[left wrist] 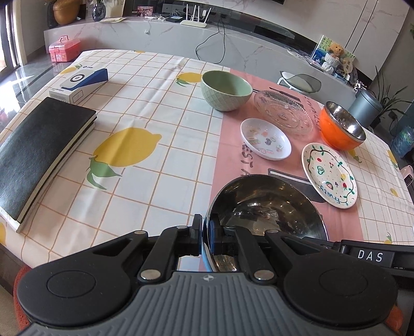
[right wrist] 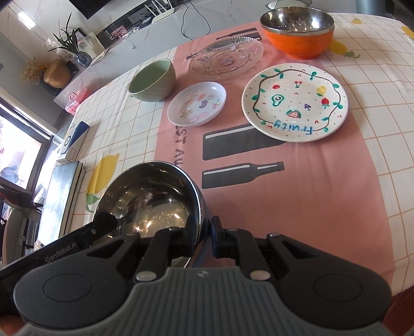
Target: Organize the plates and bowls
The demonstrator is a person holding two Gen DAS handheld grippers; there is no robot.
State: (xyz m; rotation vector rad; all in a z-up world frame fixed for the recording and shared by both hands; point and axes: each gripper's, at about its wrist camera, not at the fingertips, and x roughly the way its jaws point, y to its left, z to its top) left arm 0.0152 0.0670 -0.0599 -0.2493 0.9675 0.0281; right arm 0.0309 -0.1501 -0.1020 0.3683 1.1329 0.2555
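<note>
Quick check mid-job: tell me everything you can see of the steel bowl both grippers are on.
The steel bowl is round, shiny metal inside, empty, with a dark blue outer wall showing at the rim. It sits near the table's front edge over the pink cloth. The left gripper and right gripper each pinch its rim on opposite sides.

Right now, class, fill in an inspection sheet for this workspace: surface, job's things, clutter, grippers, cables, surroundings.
Surface: table under lemon cloth, pink runner.
Job's things: steel bowl held; green bowl, orange bowl, glass plate, small dish, fruit plate on the runner.
Clutter: black book, box.
Grippers: left gripper and right gripper, jaws shut on opposite rims.
Cables: black cable behind the table.
Surroundings: router, plant.
</note>
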